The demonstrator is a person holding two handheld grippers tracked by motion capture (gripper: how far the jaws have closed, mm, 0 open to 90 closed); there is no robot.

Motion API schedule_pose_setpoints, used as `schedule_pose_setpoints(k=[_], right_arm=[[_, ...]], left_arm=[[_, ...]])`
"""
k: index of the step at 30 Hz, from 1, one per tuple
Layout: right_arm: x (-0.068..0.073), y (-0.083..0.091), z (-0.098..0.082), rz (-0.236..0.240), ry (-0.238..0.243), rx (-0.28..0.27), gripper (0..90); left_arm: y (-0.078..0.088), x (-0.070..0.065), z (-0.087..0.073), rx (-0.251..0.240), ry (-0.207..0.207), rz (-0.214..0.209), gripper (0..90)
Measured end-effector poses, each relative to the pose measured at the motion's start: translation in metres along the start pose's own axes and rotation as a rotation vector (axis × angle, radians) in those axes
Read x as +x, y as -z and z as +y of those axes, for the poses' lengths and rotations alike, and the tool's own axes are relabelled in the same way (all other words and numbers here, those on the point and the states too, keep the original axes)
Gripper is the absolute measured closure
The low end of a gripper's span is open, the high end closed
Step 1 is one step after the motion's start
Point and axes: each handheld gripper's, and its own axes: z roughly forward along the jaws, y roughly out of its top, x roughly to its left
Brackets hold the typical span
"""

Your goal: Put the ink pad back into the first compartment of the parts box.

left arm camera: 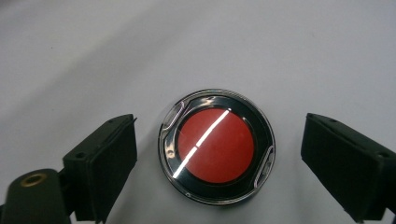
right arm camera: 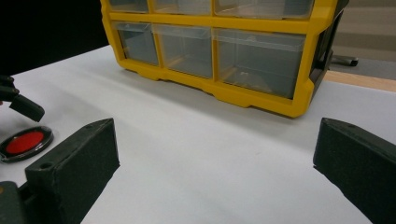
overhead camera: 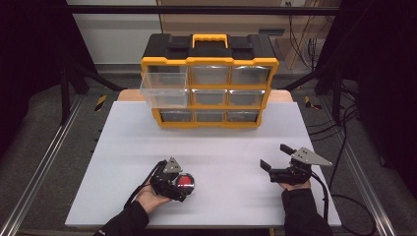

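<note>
Between the tongs (left arm camera: pixel 217 154), a round red-faced disc (left arm camera: pixel 216 145)

Table middle: bare white board (overhead camera: pixel 221 152), passage left free.
Back edge: blocked by yellow drawer cabinet (overhead camera: pixel 210 88); top-left drawer (overhead camera: pixel 164 89) pulled out.

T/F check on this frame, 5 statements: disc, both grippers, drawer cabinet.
1. The red disc lies flat on the white table. True.
2. The left gripper has the disc clamped. False: the disc sits between the jaws, with a gap showing on each side.
3. The right gripper holds a drawer. False: its jaws are open with nothing between them.
4. The top-left drawer of the yellow cabinet is pulled out. True.
5. The cabinet stands between the two grippers. False: it stands at the far side of the table, beyond both.
</note>
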Motion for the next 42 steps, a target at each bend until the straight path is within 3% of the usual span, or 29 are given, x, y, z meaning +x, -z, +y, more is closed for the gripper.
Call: schedule_pose_setpoints(k=[26, 42], right_arm=[[-0.0005, 0.0000, 0.0000, -0.003, -0.001, 0.001, 0.2], [-0.0005, -0.0001, 0.0000, 0.000, -0.002, 0.001, 0.2]], left_arm=[[-0.0067, -0.0041, 0.0025, 0.047, -0.024, 0.040, 28.3], [-0.0041, -0.0017, 0.0036, 0.042, -0.012, 0.045, 29.1]])
